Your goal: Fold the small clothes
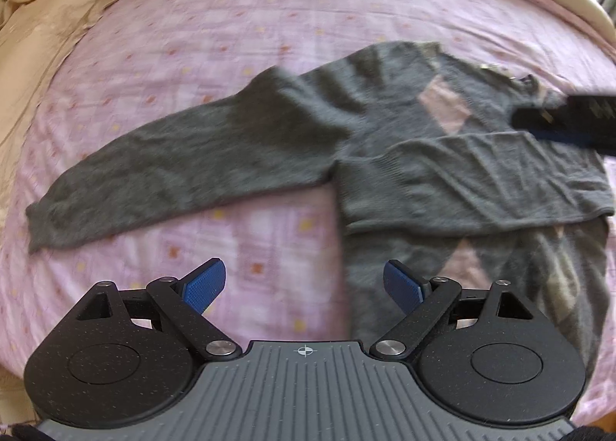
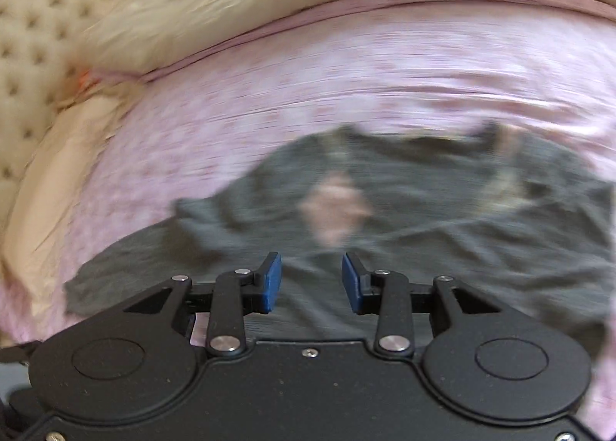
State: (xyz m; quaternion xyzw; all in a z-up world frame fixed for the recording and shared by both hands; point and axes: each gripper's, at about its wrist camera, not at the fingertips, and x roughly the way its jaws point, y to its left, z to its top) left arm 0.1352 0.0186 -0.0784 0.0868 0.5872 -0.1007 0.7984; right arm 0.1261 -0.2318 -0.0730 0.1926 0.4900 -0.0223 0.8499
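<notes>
Lying on the pink patterned bedsheet, the grey sweater has one sleeve stretched out and the other folded across its body. The left gripper hovers near its hem, jaws spread wide and empty. The right gripper hangs over the sweater's chest, jaws parted, gripping nothing

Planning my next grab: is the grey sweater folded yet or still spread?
Partly folded: the grey sweater has one sleeve laid across its body; the other sleeve lies outstretched.
</notes>
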